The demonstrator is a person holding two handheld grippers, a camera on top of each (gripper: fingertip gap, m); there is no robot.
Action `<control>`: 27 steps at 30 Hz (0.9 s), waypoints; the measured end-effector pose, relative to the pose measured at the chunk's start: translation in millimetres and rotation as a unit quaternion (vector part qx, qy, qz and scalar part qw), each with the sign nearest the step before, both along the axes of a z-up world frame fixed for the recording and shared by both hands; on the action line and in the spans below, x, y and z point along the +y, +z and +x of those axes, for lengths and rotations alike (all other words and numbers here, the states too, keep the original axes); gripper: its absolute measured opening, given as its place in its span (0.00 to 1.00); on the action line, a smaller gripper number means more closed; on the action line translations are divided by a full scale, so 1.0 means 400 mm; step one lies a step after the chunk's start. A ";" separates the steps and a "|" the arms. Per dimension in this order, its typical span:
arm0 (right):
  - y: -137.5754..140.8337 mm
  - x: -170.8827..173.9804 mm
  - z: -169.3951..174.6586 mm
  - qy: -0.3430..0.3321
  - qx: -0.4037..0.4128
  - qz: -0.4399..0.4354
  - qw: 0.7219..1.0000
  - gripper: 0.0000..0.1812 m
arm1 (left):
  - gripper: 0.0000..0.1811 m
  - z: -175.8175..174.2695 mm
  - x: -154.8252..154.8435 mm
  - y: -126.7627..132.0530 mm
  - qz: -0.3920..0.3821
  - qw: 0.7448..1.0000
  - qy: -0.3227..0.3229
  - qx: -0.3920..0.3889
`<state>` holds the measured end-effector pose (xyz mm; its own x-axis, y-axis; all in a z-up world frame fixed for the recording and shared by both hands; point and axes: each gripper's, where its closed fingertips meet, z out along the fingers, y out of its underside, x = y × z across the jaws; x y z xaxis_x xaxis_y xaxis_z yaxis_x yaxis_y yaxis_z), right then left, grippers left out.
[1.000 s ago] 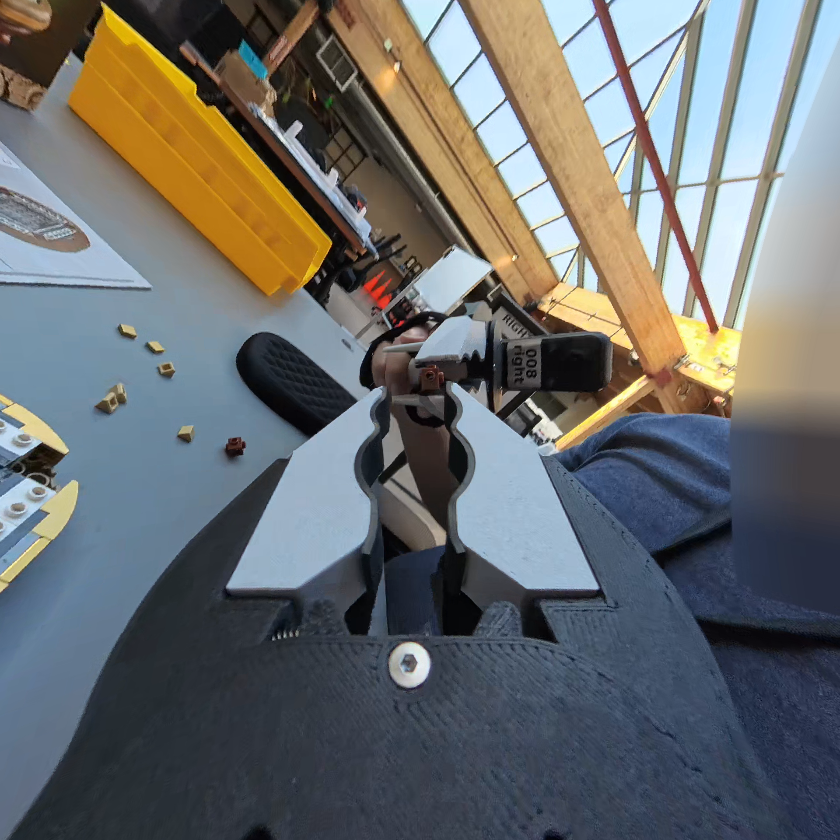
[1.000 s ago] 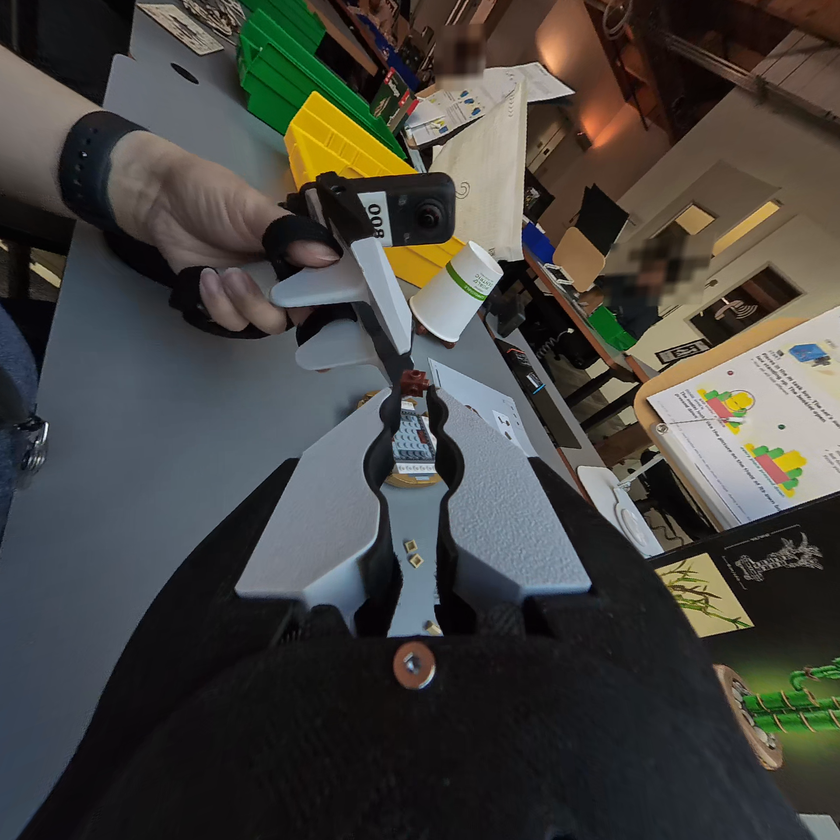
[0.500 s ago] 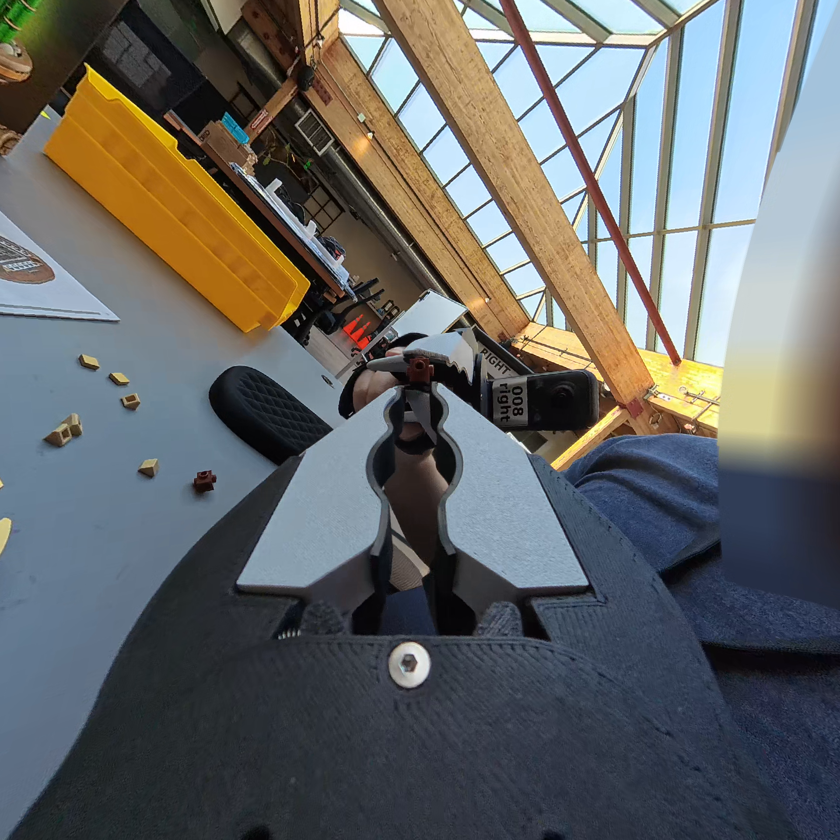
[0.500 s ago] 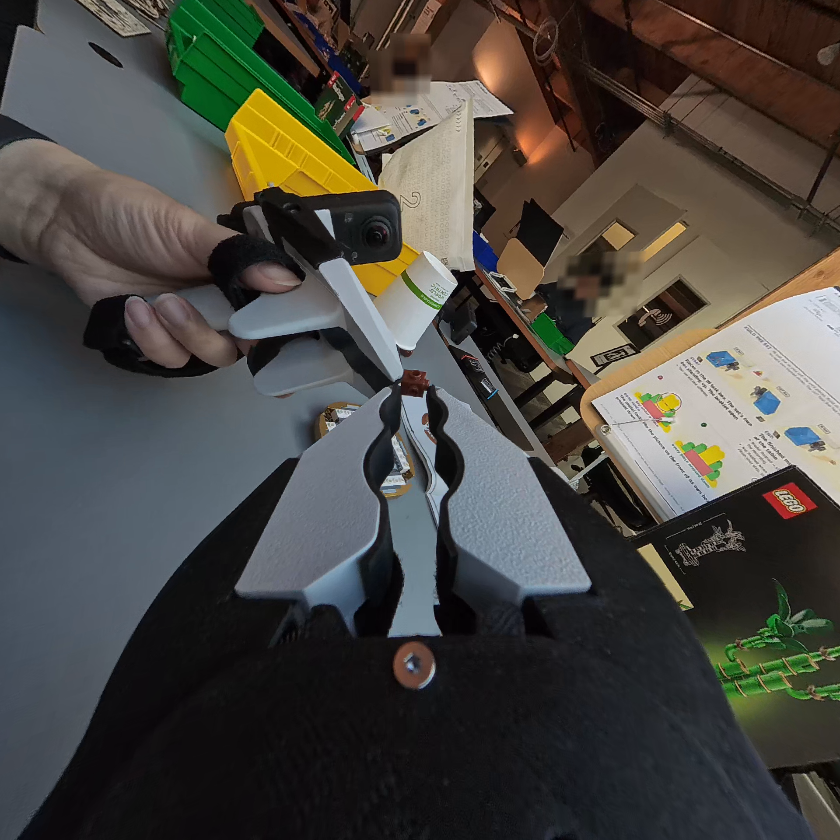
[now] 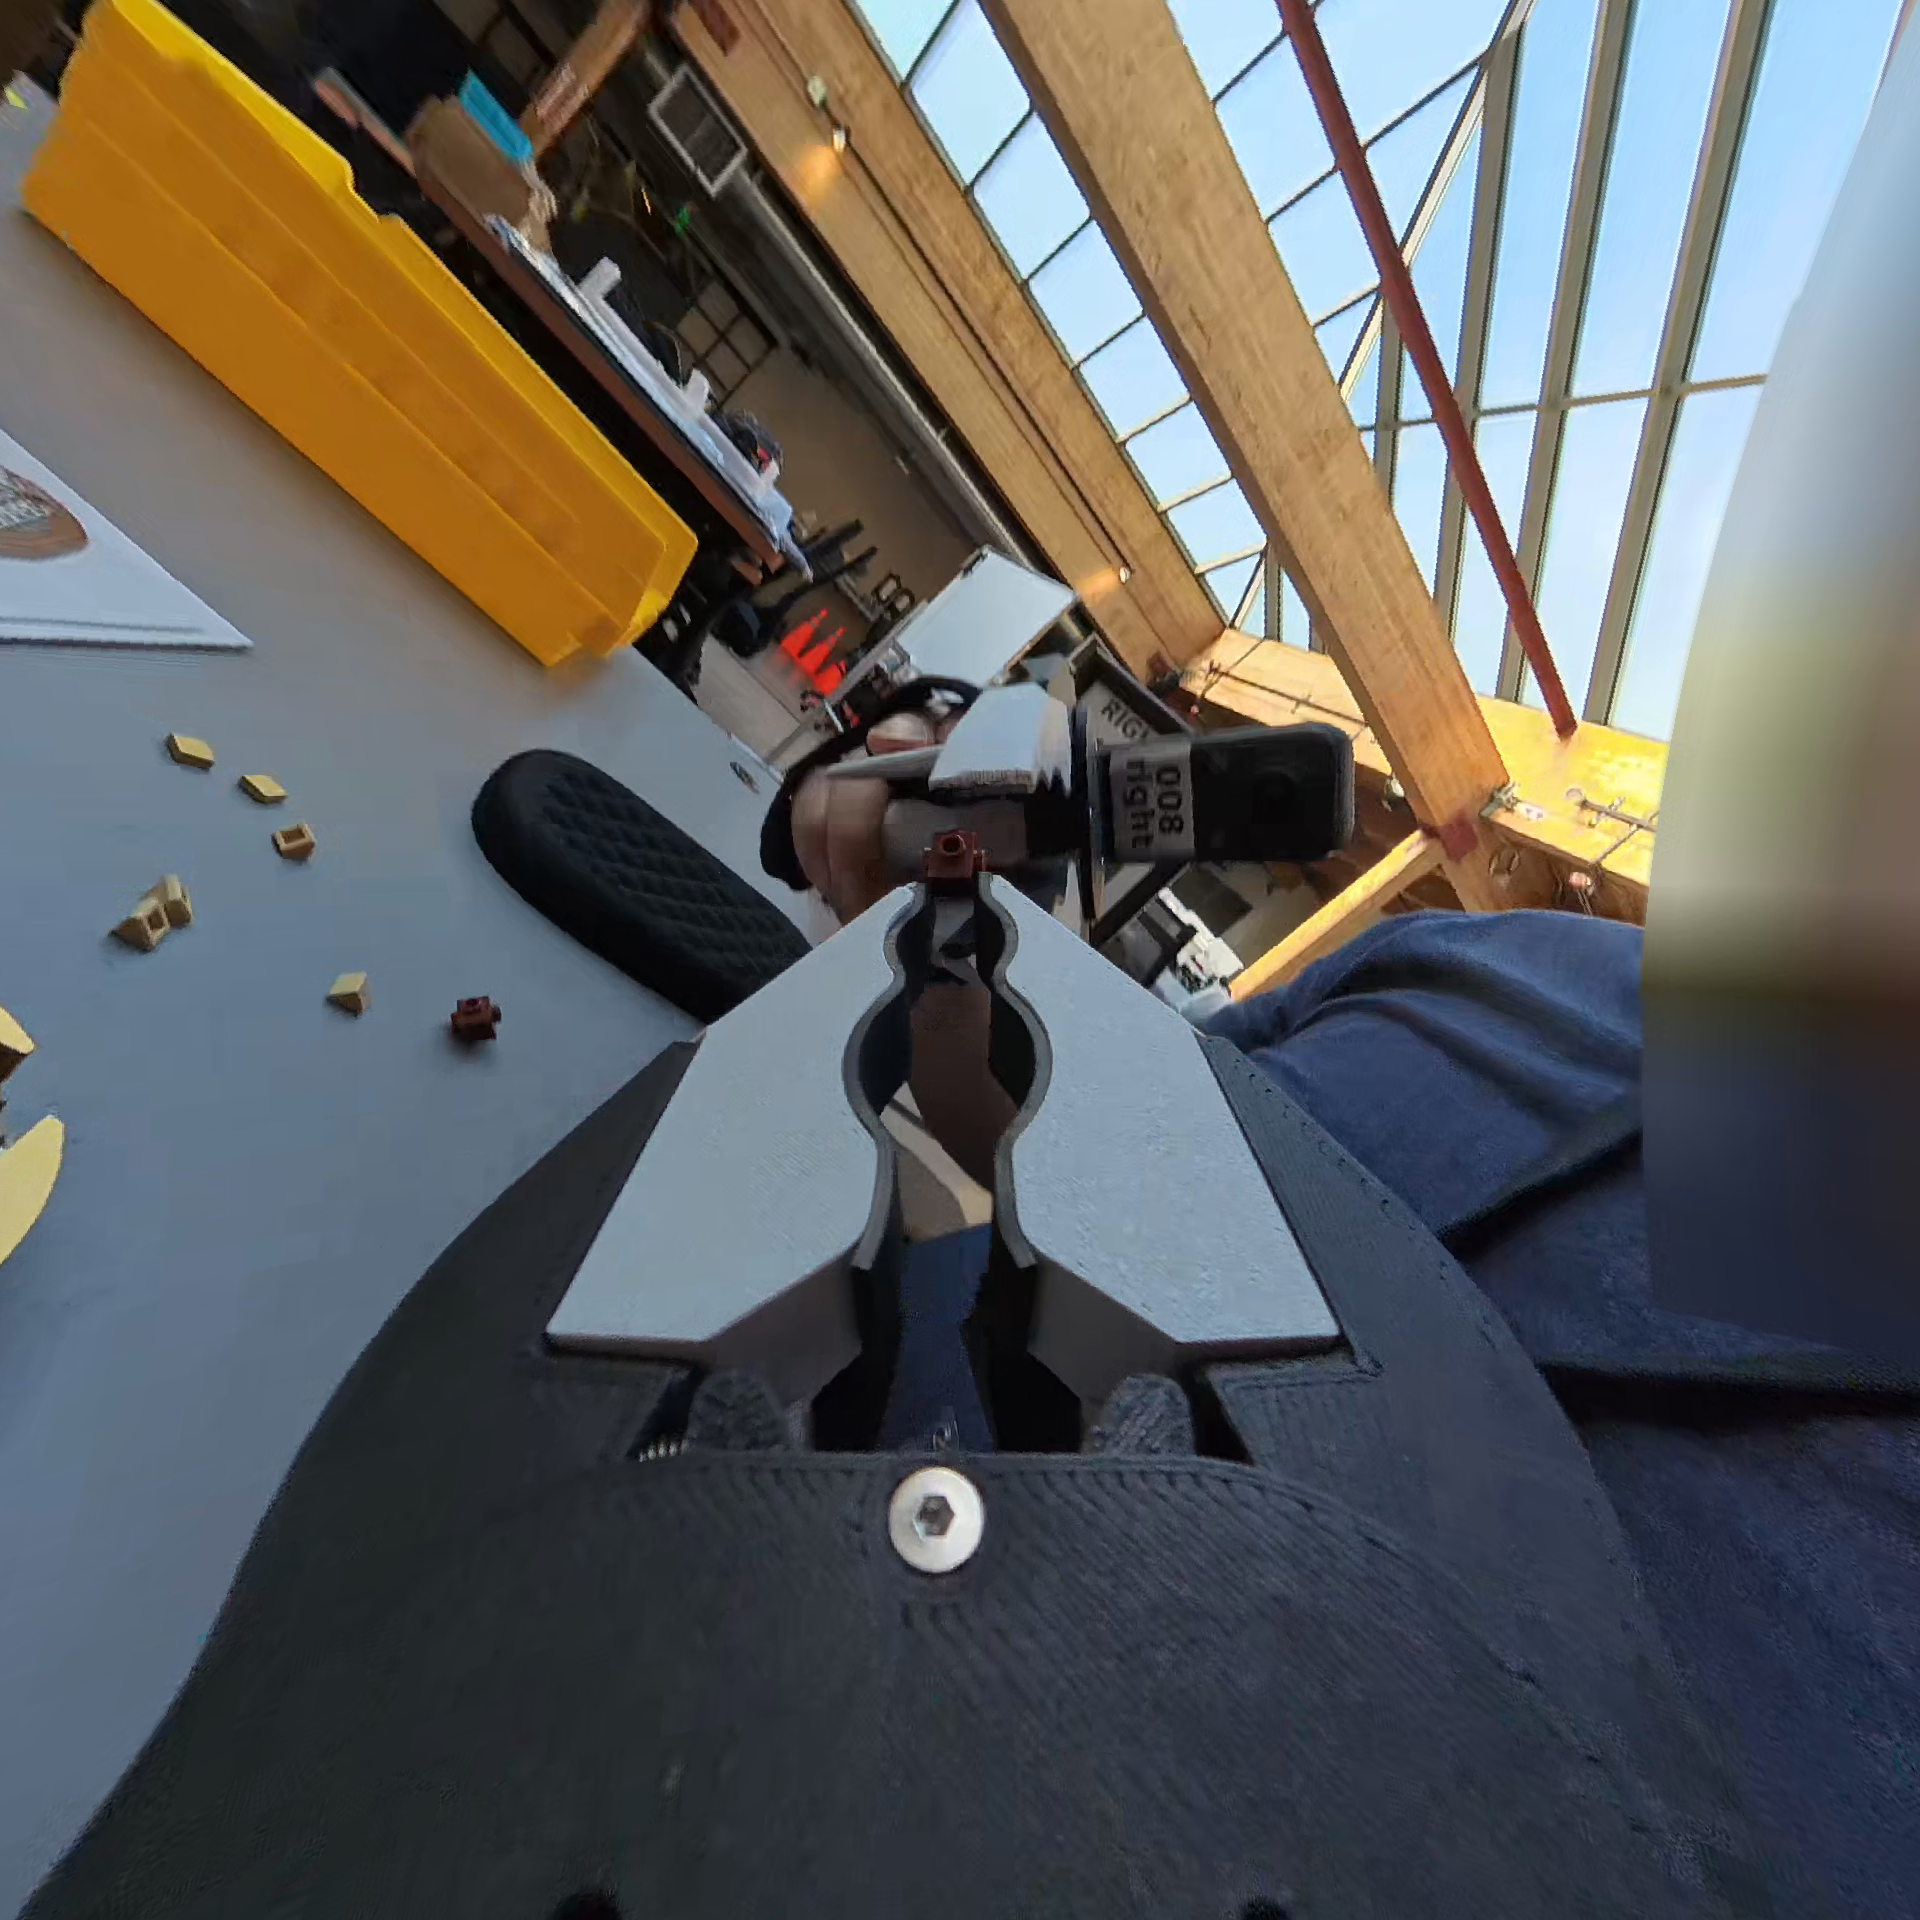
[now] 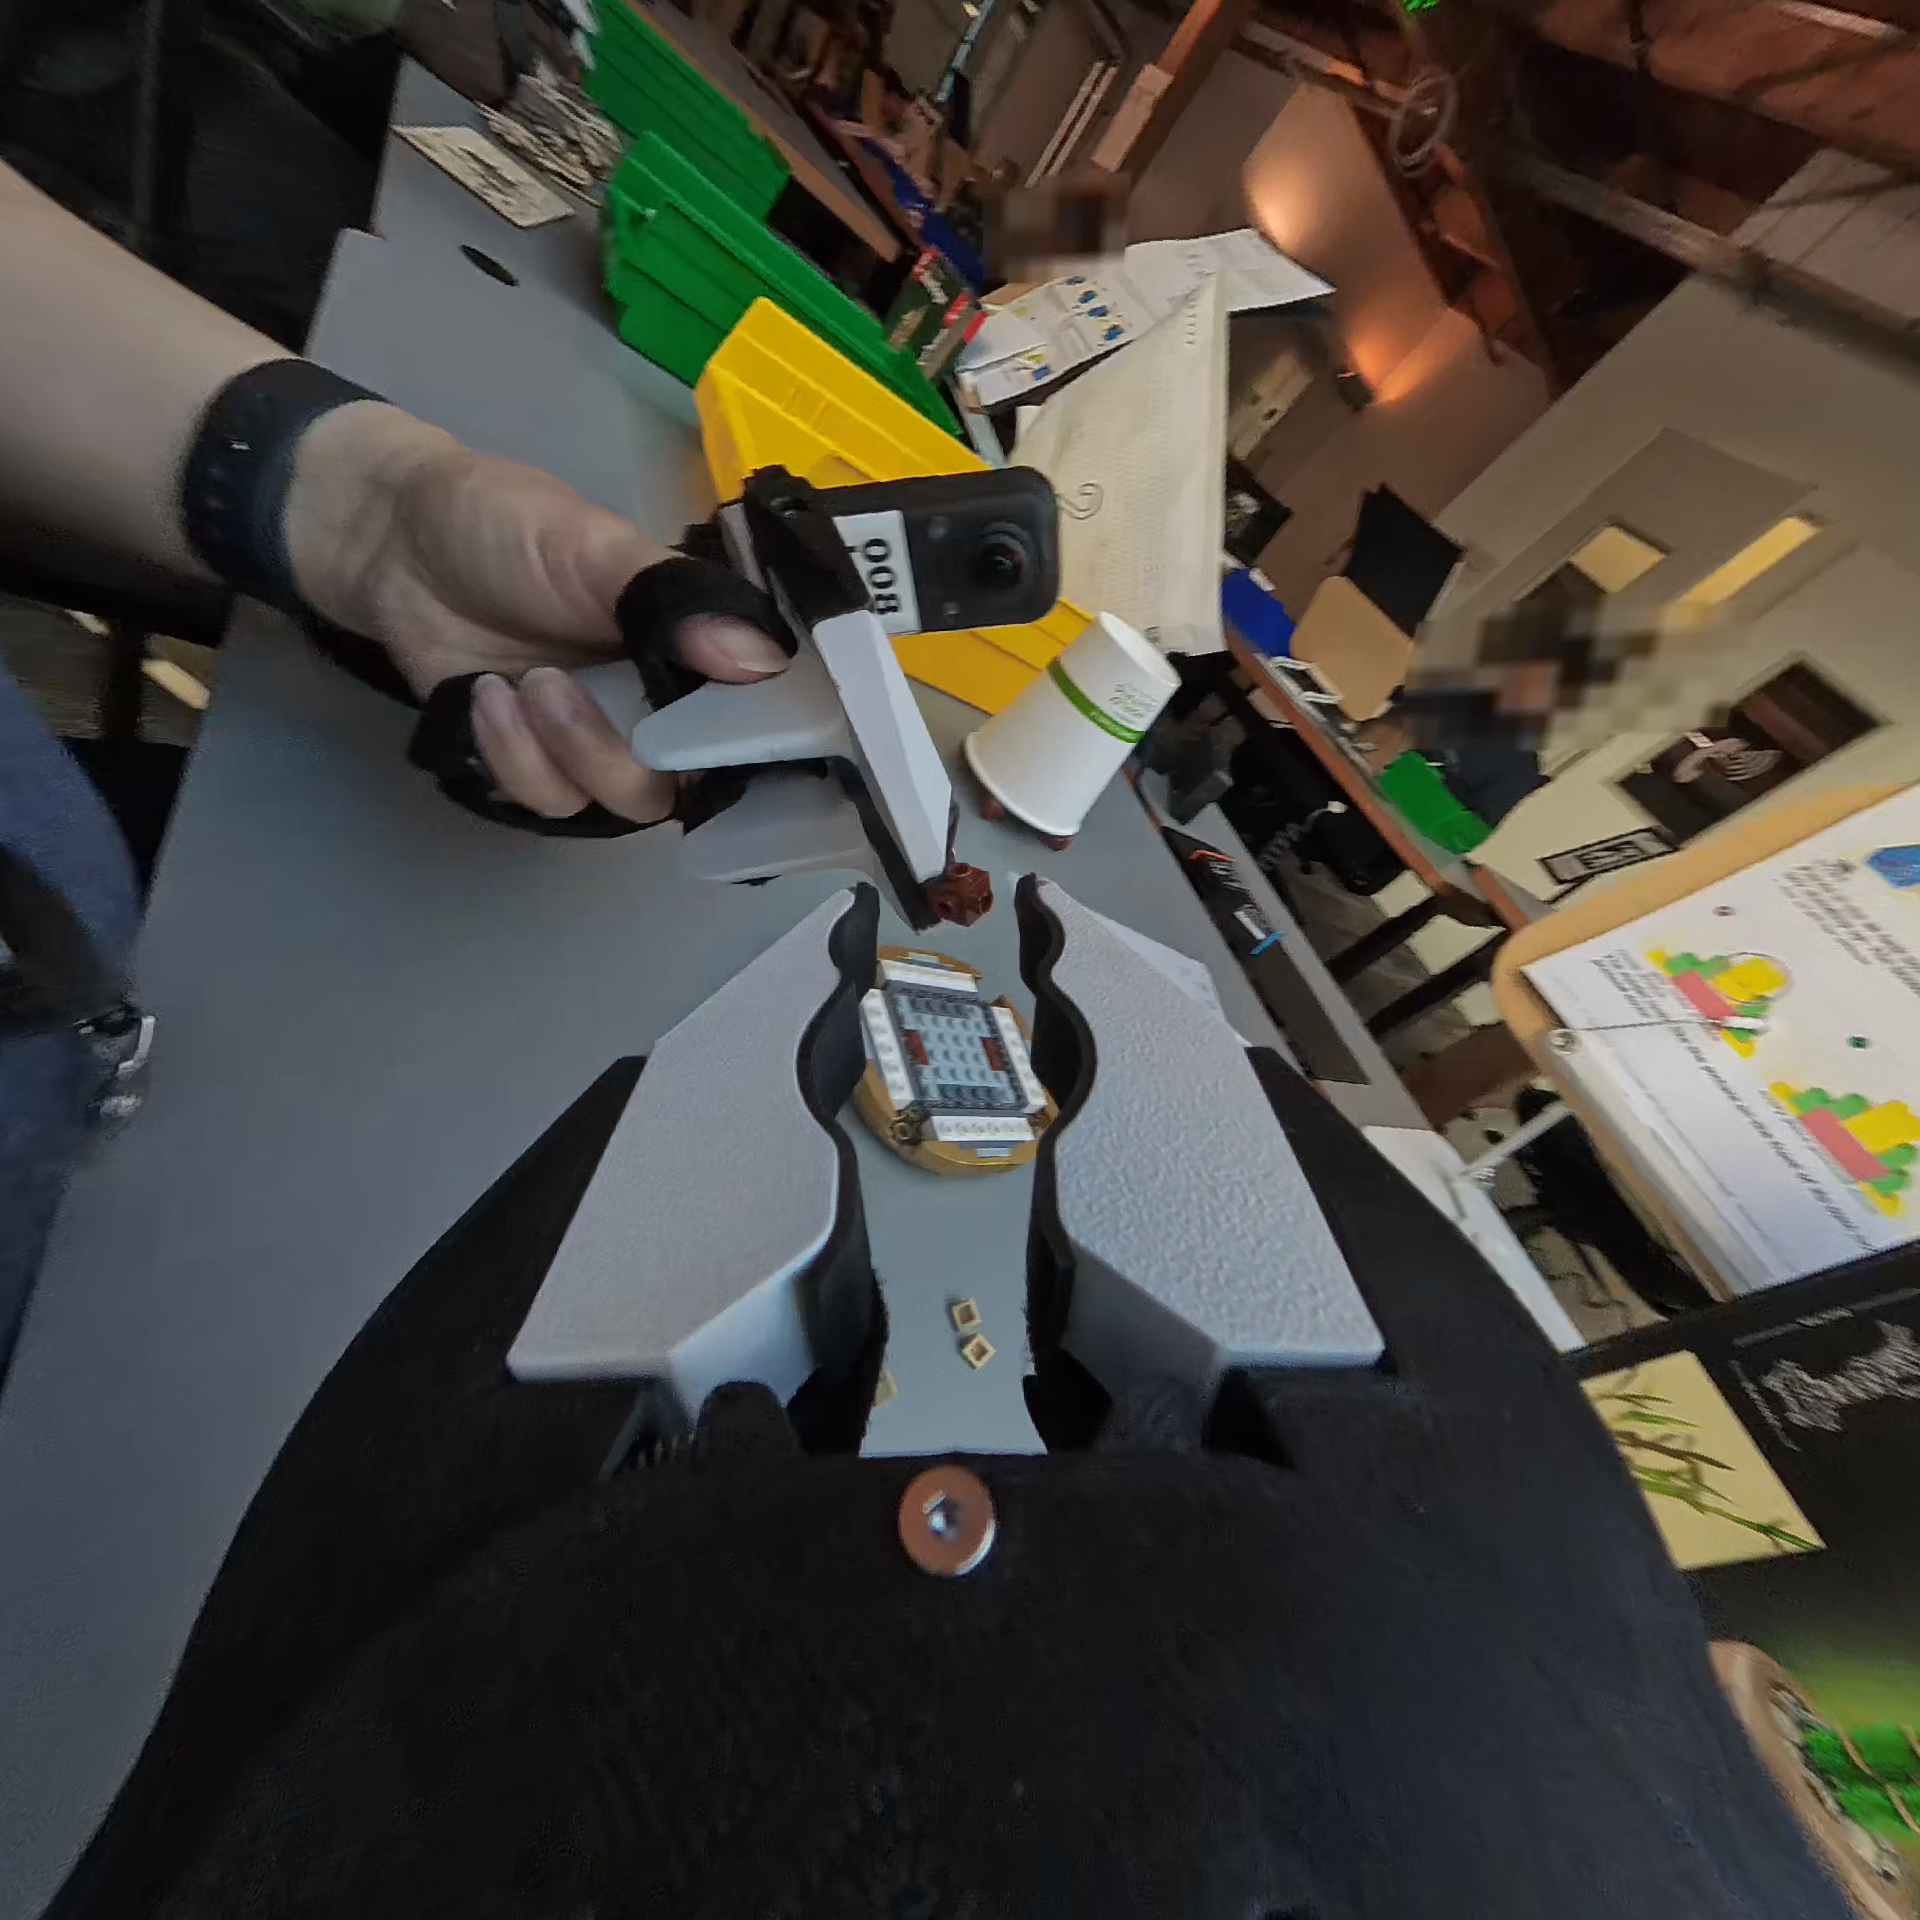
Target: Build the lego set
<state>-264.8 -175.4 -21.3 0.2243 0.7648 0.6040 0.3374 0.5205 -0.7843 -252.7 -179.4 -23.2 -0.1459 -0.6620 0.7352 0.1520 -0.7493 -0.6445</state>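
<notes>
My left gripper (image 5: 951,883) is shut on a small reddish-brown brick (image 5: 954,854), held up in the air. In the right wrist view the same brick (image 6: 964,896) sits at the tip of the left gripper's grey fingers (image 6: 883,727), just between my right gripper's tips. My right gripper (image 6: 943,904) is open and empty, its jaws standing apart on either side of the brick. Below it on the grey table lies the round tan-rimmed Lego build (image 6: 951,1060) with a grey and white studded top. A second brown brick (image 5: 475,1018) lies on the table.
Several small tan pieces (image 5: 156,914) lie loose on the table, some near the build (image 6: 971,1335). A black wrist rest (image 5: 634,883), a yellow bin (image 5: 343,343), green bins (image 6: 707,239), a tipped paper cup (image 6: 1070,727) and instruction sheets (image 6: 1745,1039) surround the work area. Less than 4 cm separates the two grippers' tips.
The brown brick passed from my right gripper to my left. The left gripper closed on it, then the right gripper opened and let go.
</notes>
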 end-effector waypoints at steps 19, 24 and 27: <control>-0.065 -0.080 0.016 0.135 -0.108 -0.153 0.973 0.09 | 0.03 0.005 -0.088 -0.075 0.027 0.983 -0.126 0.134; -0.064 -0.086 0.018 0.141 -0.106 -0.155 0.972 0.05 | 0.03 0.006 -0.088 -0.071 0.023 0.983 -0.128 0.129; -0.065 -0.089 0.018 0.140 -0.109 -0.153 0.972 0.08 | 0.03 0.006 -0.088 -0.069 0.019 0.983 -0.129 0.126</control>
